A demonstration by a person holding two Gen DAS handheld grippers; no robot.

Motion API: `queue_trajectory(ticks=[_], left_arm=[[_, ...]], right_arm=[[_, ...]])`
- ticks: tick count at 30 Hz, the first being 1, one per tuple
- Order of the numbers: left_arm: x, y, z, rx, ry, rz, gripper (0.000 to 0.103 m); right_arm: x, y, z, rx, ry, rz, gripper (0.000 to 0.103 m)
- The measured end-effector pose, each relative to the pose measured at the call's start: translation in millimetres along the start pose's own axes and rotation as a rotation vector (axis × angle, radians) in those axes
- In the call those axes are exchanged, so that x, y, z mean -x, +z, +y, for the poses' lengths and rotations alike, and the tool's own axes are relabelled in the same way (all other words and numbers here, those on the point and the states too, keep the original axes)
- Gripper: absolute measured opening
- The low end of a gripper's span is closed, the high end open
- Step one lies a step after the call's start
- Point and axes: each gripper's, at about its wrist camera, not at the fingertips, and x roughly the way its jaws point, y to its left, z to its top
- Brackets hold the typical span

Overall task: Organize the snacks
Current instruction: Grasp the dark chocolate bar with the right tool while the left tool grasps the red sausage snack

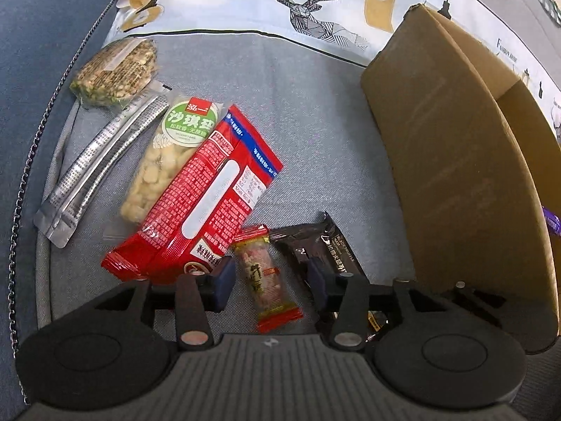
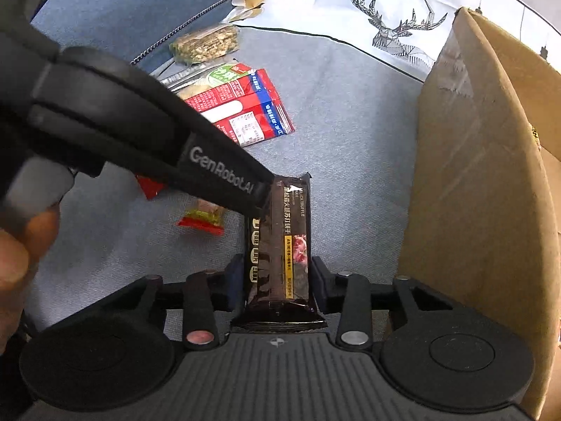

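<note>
While both grippers point down at the grey-blue woven cushion (image 1: 315,112), the scene reads like this:

Surface: soft fabric with a fine weave; a white cloth printed with a line-drawn deer (image 1: 308,3) lies at its far edge.

Box: a brown cardboard box (image 1: 455,147) with matte, slightly scuffed walls stands at the right.

Snack pile: a glossy red flat packet (image 1: 210,196) lies partly over a clear bag of pale puffed pieces with a green label (image 1: 164,161); beside them are two long silver foil sticks (image 1: 91,165) and a clear-wrapped seed-and-grain bar (image 1: 115,70).

Left gripper (image 1: 270,280): jaws apart, nothing pressed. The small candy in a clear wrapper with red ends (image 1: 266,273) lies on the fabric between the fingers, not touching either pad.

Right gripper (image 2: 277,280): jaws close on both sides of the black shiny cracker packet (image 2: 280,245), which lies lengthwise between them. I cannot tell if the pads press it.

Contact: the left gripper's black finger (image 2: 228,179) reaches the far end of the black packet.
</note>
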Motion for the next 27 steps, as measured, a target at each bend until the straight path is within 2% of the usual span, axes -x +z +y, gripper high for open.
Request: queue_trajectory(ticks=[3, 10, 17, 20, 22, 27], left_arm=[[3, 1, 1, 0.003, 0.021, -0.008, 0.022], [22, -12, 24, 0.045, 0.026, -0.022, 0.011], [36, -19, 45, 0.101, 0.011, -0.030, 0.012], [36, -18, 47, 0.115, -0.007, -0.032, 0.016], [33, -17, 43, 0.105, -0.003, -0.029, 0.029], [19, -19, 26, 0.025, 0.042, 0.010, 0.036]], right_arm=[[4, -1, -1, -0.012, 0.009, -0.007, 0.041], [15, -9, -3, -0.045, 0.067, -0.005, 0.041], [17, -11, -4, -0.060, 0.114, 0.016, 0.041], [15, -11, -4, -0.083, 0.129, 0.032, 0.042], [15, -11, -2, -0.090, 0.137, 0.033, 0.043], [14, -9, 4, -0.078, 0.131, 0.028, 0.044]])
